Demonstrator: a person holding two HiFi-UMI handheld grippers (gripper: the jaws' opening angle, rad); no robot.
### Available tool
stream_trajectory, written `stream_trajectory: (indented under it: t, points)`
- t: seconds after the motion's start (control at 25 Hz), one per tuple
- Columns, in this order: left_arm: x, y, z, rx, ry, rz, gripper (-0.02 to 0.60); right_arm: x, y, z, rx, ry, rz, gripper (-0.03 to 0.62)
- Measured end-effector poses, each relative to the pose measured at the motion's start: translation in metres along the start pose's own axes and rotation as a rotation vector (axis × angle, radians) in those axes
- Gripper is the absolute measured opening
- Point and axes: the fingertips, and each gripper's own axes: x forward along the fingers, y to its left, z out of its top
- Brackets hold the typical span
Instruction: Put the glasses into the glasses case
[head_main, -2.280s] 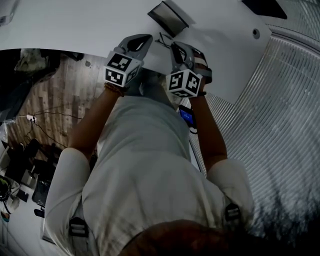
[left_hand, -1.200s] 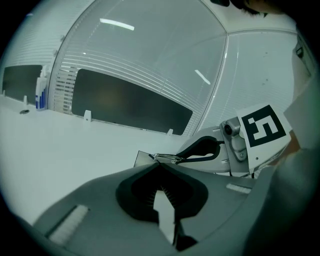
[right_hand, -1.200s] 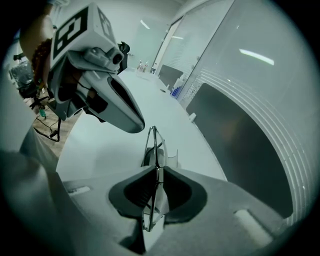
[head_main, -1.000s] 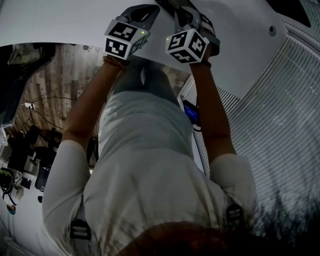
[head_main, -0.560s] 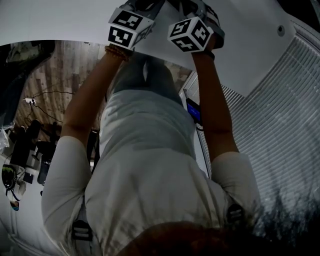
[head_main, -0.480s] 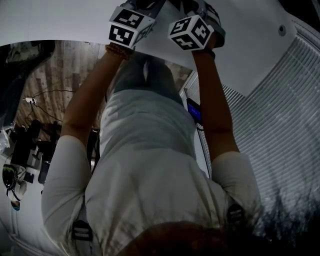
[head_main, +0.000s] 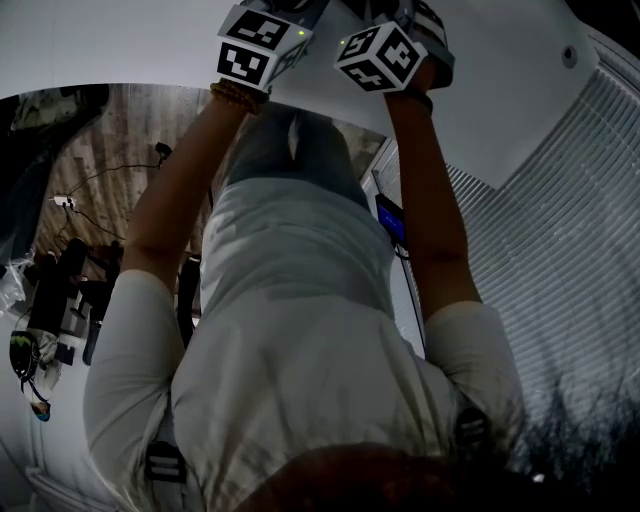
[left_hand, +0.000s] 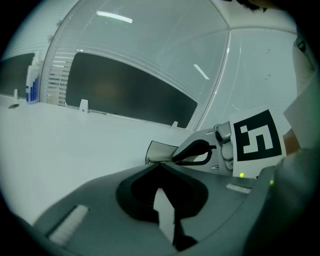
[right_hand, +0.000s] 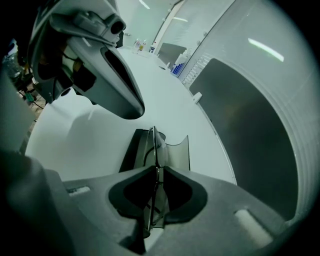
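Observation:
In the right gripper view my right gripper (right_hand: 156, 169) is shut on the glasses (right_hand: 154, 200), held edge-on with a thin frame and lens between the pads. Their far end reaches over the open dark glasses case (right_hand: 131, 150), whose grey lid (right_hand: 177, 150) stands up on the white table. My left gripper (left_hand: 159, 164) is shut with nothing in it. It hangs just left of and above the case (left_hand: 159, 151), apart from it. The head view shows only the two marker cubes (head_main: 262, 45) (head_main: 385, 55); the jaws and the case are cut off at the top.
The white table (right_hand: 80, 125) ends in a curved edge next to a dark window panel (left_hand: 130, 95) with blinds. Bottles (right_hand: 180, 62) stand at the table's far end. Wood floor with cables and gear (head_main: 70, 260) lies at the head view's left.
Both marker cubes have moved up to the head view's top edge. The case, seen on the table at first, has left that view.

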Motion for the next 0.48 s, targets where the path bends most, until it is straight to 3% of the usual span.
stream_trajectory:
  t: [0.48]
  points:
    - [-0.0024,0.0087,-0.0041,0.006,-0.019,0.014,0.0,-0.0008,0.001,0.0021,0.017,-0.007,-0.002,0.072]
